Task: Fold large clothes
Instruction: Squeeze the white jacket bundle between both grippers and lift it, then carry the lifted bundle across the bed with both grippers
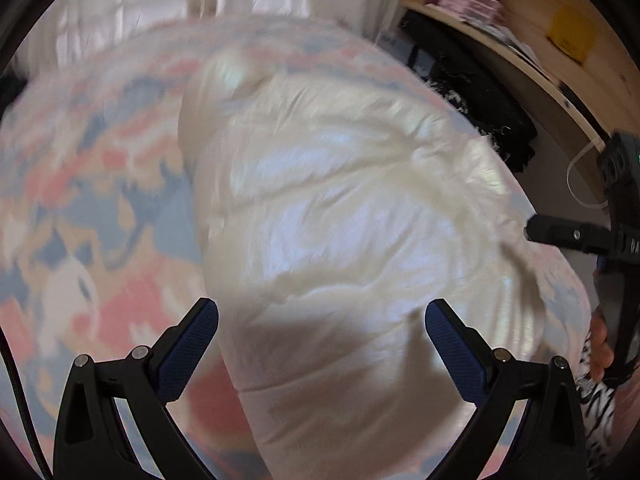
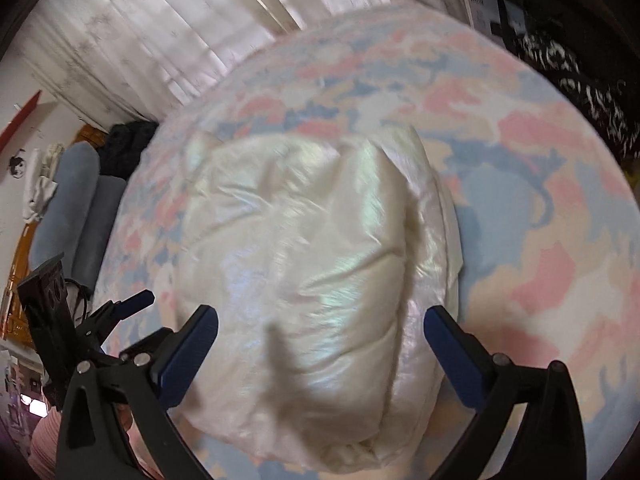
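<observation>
No writing is clear enough to read through the blur. The pearly white puffer jacket [image 2: 316,256] lies bundled on the pastel patterned bedspread [image 2: 540,208], just beyond both tools. The right gripper [image 2: 320,328] is spread wide, holding nothing; the left gripper [image 1: 320,320] is likewise apart and empty above the jacket.
</observation>
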### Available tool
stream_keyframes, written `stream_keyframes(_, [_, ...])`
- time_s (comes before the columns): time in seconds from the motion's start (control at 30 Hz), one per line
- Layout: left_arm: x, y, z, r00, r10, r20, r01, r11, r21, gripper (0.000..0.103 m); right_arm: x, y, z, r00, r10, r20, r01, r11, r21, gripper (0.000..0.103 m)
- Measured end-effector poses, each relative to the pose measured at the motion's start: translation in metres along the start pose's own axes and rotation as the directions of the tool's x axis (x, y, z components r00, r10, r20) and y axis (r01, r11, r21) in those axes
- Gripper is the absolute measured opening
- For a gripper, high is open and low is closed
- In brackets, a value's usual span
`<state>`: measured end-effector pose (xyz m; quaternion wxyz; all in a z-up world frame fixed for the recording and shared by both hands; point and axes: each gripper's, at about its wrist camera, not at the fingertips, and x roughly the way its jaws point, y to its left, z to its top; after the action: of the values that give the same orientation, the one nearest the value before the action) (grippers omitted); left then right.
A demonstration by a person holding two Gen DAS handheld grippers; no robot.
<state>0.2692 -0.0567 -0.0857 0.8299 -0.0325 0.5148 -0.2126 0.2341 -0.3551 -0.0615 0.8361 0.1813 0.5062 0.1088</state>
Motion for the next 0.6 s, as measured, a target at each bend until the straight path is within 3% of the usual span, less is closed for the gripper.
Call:
stream_keyframes(0.1, [0.022,0.021,-0.003,0.997,-0.059,-0.042,0.055,0.993,-0.108,0.102,0.019,-0.011,0.000,0.999,-0.047,-0.026,0.047,0.999,0.003,0.103])
stream_keyframes(0.2, [0.032,0.035,-0.004,0.996,-0.083,-0.031,0.076,0.981,-0.176,0.103,0.035,-0.027,0.000,0.996,-0.074,-0.051,0.075,0.997,0.033,0.103])
stream_keyframes(0.47, [0.056,0.058,-0.011,0.973,-0.229,-0.034,0.211,0.937,-0.280,0.103,0.069,-0.074,-0.016,0.984,0.133,-0.115,-0.104,0.968,0.227,0.103])
stream_keyframes(0.6, [0.067,0.068,-0.014,0.955,-0.296,-0.035,0.269,0.906,-0.326,0.103,0.087,-0.091,-0.027,0.959,0.251,-0.130,-0.198,0.926,0.323,0.103])
